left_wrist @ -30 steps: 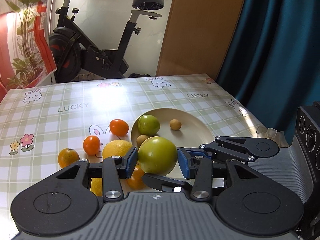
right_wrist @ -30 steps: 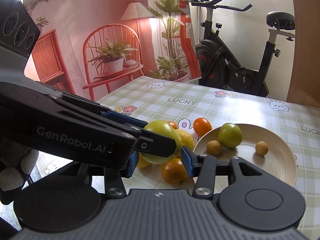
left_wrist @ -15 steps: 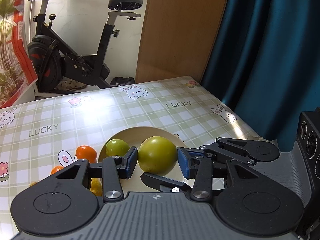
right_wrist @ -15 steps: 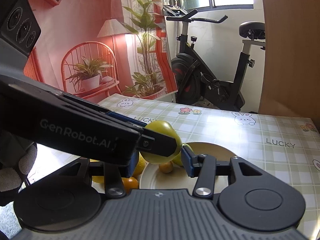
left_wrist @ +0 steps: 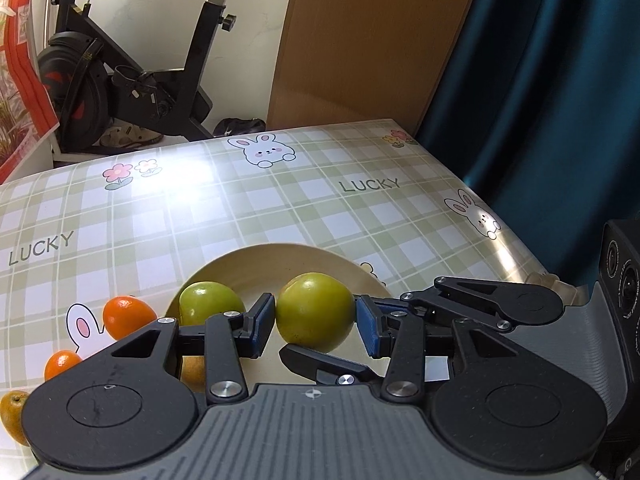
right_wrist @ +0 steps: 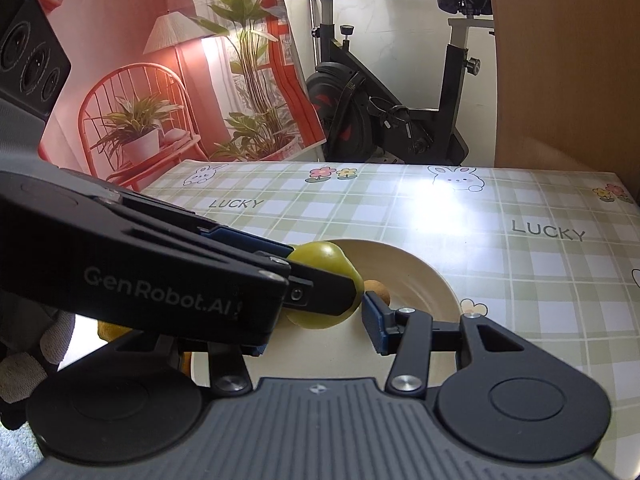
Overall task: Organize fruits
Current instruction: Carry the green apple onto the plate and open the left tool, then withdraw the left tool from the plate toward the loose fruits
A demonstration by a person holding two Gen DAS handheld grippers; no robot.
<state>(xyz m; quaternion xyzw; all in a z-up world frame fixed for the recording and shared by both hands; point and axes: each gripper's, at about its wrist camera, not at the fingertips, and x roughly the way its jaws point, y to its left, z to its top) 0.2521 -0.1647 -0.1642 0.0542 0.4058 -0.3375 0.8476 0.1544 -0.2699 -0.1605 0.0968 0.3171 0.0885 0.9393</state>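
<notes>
1. Small oranges point(left_wrist: 129, 317) lie on the checked tablecloth point(left_wrist: 240, 208), left of the cream plate point(left_wrist: 280, 258).
2. A smooth green fruit point(left_wrist: 210, 303) rests on the plate's left side.
3. The left gripper point(left_wrist: 316, 320) clamps a larger, round, yellow-green fruit point(left_wrist: 315, 312) above the plate, pads narrowly apart.
4. The right gripper point(right_wrist: 320, 320) also flanks that fruit; whether it grips cannot be told.

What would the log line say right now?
left gripper: shut on green fruit | fruit: above plate | right gripper: beside fruit, grip unclear
</notes>
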